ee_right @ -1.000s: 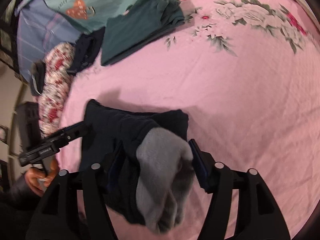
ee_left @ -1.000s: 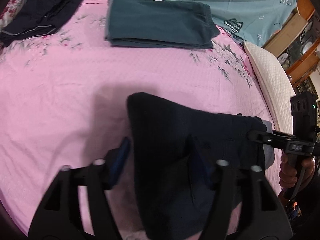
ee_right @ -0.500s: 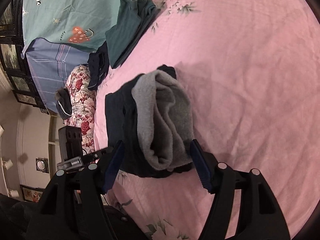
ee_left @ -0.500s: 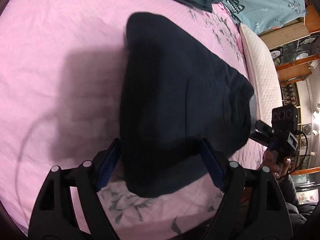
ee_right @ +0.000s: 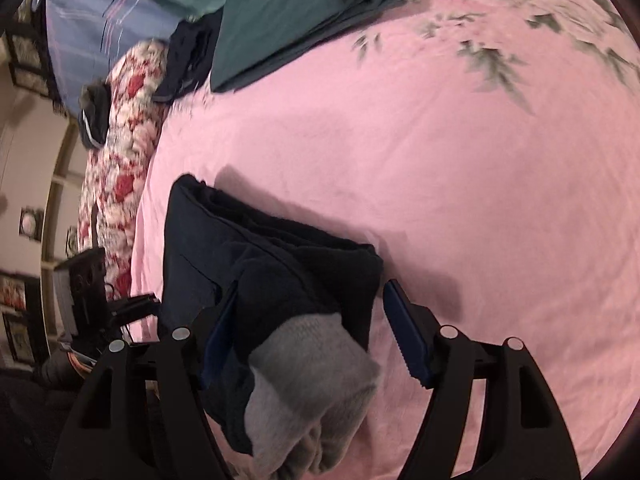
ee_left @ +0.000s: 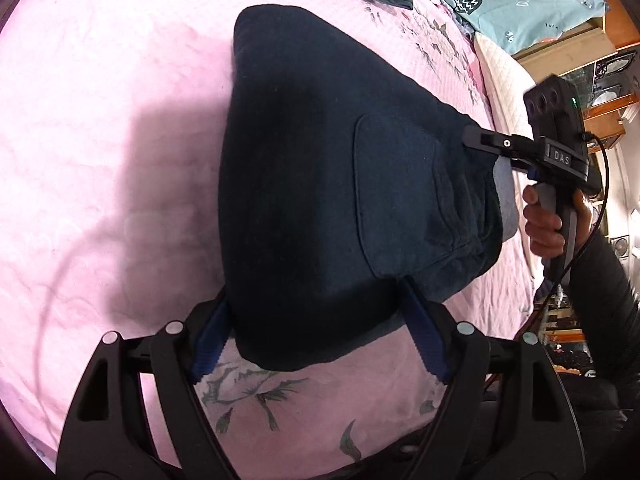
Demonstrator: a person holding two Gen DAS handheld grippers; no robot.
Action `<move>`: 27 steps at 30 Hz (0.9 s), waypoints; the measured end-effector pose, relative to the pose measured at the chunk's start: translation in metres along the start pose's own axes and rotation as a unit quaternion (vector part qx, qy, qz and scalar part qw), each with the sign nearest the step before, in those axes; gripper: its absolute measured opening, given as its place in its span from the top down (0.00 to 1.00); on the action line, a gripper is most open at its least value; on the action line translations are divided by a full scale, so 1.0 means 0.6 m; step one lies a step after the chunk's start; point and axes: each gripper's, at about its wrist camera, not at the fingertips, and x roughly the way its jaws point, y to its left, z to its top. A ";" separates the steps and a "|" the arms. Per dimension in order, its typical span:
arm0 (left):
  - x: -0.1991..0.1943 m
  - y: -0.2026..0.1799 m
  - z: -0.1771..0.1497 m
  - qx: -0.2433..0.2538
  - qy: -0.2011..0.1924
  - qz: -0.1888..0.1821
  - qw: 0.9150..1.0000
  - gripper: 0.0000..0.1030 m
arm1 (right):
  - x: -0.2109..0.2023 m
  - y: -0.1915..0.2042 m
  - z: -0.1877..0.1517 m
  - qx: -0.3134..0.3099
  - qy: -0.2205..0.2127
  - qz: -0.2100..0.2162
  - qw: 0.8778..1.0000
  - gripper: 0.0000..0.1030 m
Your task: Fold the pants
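Folded dark navy pants (ee_left: pixel 320 184) lie on the pink bedsheet (ee_left: pixel 100 160), back pocket up. Their grey lining (ee_right: pixel 304 384) shows at the end nearest the right wrist camera. My left gripper (ee_left: pixel 314 296) has both blue pads pressed against the near edge of the bundle. My right gripper (ee_right: pixel 312 292) straddles the other end and its jaws are opening: the left pad still touches the cloth, while the right pad (ee_right: pixel 404 332) stands a little apart from it. A hand (ee_left: pixel 548 224) holds the right gripper's handle.
Folded teal pants (ee_right: pixel 288 20) and a dark garment (ee_right: pixel 188 52) lie at the far side of the bed. A floral pillow (ee_right: pixel 120 140) runs along one edge and a white quilted pillow (ee_left: pixel 504 80) along the other. Wooden furniture (ee_left: pixel 608 40) stands beyond.
The pants were held up off the sheet by both grippers; now they rest flat on the bed. Both grippers have come down and tilted more steeply. The right jaws have widened.
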 end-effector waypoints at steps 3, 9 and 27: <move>0.004 -0.006 0.000 0.005 -0.004 0.014 1.000 0.23 | 0.016 0.002 0.003 -0.022 0.010 0.017 1.000 0.15; 0.007 -0.014 -0.001 0.010 -0.009 0.033 0.999 0.22 | 0.034 0.033 0.006 -0.054 0.032 -0.006 0.998 0.06; 0.007 -0.023 -0.006 0.016 -0.021 0.048 0.998 0.19 | 0.024 0.059 -0.005 -0.061 -0.002 -0.072 0.996 0.32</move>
